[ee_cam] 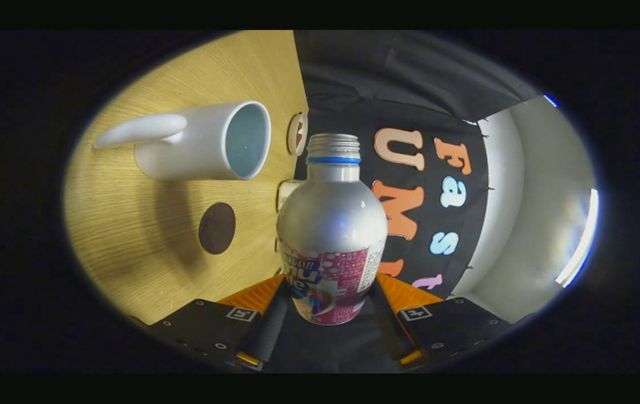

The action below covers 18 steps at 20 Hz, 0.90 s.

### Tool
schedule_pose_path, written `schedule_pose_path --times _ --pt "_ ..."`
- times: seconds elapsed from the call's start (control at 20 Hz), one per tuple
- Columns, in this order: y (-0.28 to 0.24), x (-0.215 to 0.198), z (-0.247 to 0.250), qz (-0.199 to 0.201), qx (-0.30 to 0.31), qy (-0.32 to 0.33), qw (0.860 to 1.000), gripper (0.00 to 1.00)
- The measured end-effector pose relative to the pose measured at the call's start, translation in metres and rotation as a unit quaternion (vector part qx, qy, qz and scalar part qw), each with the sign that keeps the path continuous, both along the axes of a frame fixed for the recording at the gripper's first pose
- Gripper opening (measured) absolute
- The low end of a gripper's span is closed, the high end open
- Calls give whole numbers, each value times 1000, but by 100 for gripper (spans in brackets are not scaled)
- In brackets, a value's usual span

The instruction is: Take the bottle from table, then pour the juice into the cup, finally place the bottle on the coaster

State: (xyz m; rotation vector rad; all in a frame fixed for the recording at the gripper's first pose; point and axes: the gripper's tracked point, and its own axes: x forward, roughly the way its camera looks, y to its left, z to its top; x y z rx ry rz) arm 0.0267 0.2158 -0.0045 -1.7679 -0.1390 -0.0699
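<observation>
A: Gripper view, and the whole scene is rolled on its side — the counter [146, 247] stands like a wall, with the white cup [208, 143] jutting out from it, mouth facing the bottle.

B: So the bottle [331, 224] is off the counter and tipped over. It sits between the fingers [328, 331], which are closed onto its labelled lower body from either side.

A: Cap's off, threads bare, blue ring at the neck. I'd call this the pour, or the run-up to it.

B: Agreed, but the neck looks short of the cup's rim. My advice: bring the mouth over the opening before tilting any further, or juice lands on the counter.

A: Can you see any liquid moving?

B: Hard to say; the metal body hides the level and nothing shows at the mouth.

A: Then tilt slowly. The grip is low on the body, so the bottle could swing.

B: And the dark round coaster [217, 228] lies near the cup, between it and the fingers. Easy set-down afterwards.
</observation>
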Motion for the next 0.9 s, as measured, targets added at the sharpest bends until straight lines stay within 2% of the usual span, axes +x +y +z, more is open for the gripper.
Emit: schedule_pose_path --times 0.9 --pt "10 4 8 1 -59 -15 998 77"
